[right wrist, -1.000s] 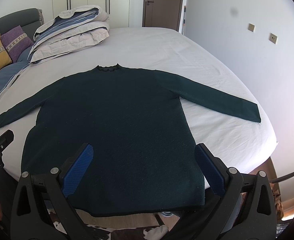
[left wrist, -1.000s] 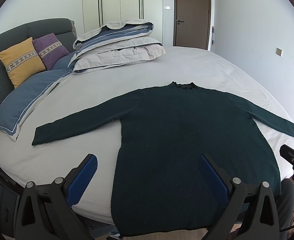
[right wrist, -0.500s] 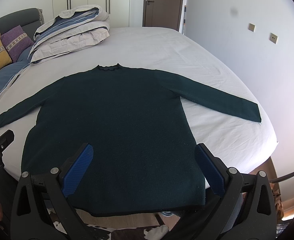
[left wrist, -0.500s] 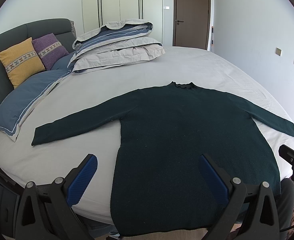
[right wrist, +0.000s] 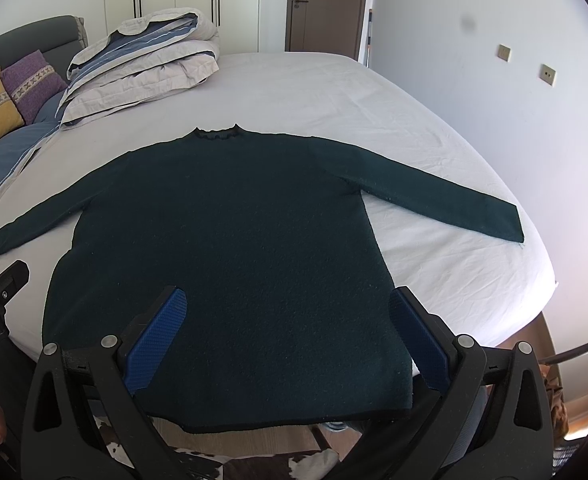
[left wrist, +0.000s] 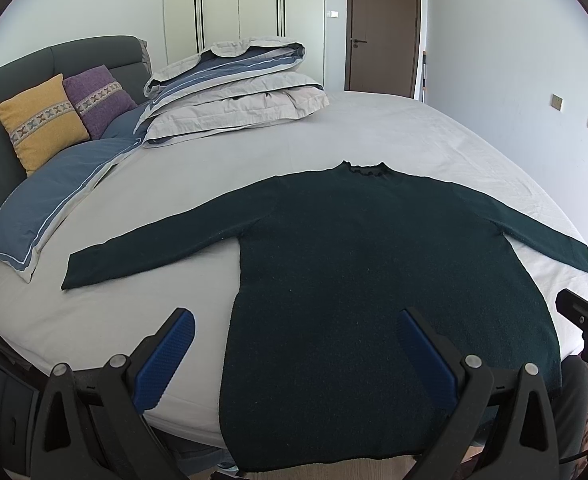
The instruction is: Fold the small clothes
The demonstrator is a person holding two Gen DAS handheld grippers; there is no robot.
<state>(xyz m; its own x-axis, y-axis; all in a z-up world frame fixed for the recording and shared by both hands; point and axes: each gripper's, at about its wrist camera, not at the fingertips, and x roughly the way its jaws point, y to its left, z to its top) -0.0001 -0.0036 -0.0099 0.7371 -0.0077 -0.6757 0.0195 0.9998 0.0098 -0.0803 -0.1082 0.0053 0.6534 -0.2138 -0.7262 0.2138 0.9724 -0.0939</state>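
You are holding the left gripper (left wrist: 295, 354) and the right gripper (right wrist: 288, 332) with jaws spread wide, gripping nothing, above the hem of the dark green sweater (right wrist: 230, 248), which is lying flat on the bed (right wrist: 333, 92), sleeves outstretched

Both cameras sit low at the foot edge of the bed (left wrist: 373, 128), looking forward along their fingers toward the far wardrobe (left wrist: 238, 20) and door (right wrist: 325, 4). The left hand-held gripper (left wrist: 294, 352) views from the left, taking in the headboard side and cushions; the right hand-held gripper (right wrist: 286, 328) views from the right, showing the wall with sockets. Each is close above the sweater (right wrist: 230, 248) hem. Both share the spread sweater, the folded duvet (left wrist: 234, 88) and the door, and each catches the other's edge.
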